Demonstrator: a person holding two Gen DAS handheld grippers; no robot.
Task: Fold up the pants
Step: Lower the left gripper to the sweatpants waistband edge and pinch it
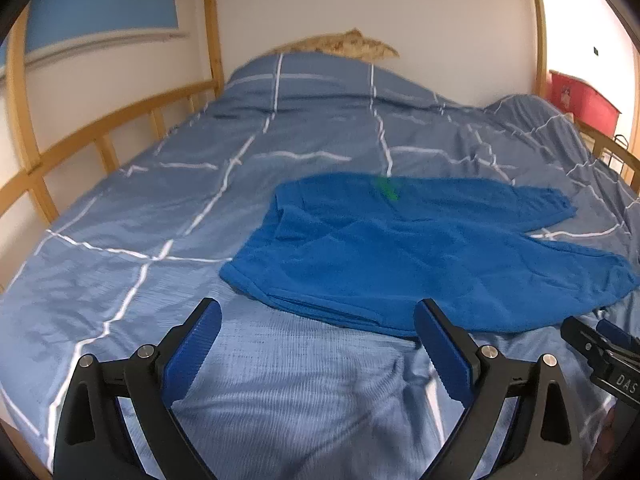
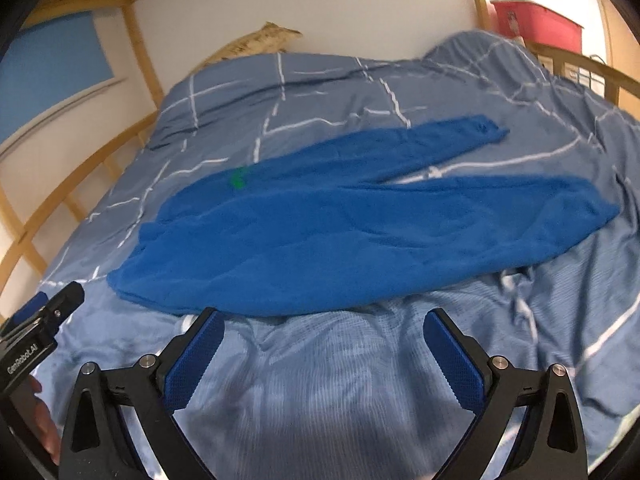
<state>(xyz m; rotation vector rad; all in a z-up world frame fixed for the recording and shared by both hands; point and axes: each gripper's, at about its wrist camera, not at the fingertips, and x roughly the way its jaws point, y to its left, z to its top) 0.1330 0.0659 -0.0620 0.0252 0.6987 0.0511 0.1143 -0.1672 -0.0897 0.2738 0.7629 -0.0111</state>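
Note:
Bright blue pants [image 1: 400, 252] lie spread flat on the bed, waistband to the left and both legs pointing right, with a small green tag near the far edge. They also show in the right wrist view [image 2: 340, 232], legs split in a V. My left gripper [image 1: 318, 312] is open and empty, hovering just in front of the near waistband edge. My right gripper [image 2: 324, 320] is open and empty, just in front of the near edge of the closer leg. Each gripper shows at the edge of the other's view.
The bed is covered by a light blue duvet [image 1: 160, 208] with white lines, rumpled at the right. A wooden bed rail [image 1: 100, 136] runs along the left side. A pillow [image 1: 344, 44] sits at the head. A red box [image 2: 536, 24] stands beyond the right rail.

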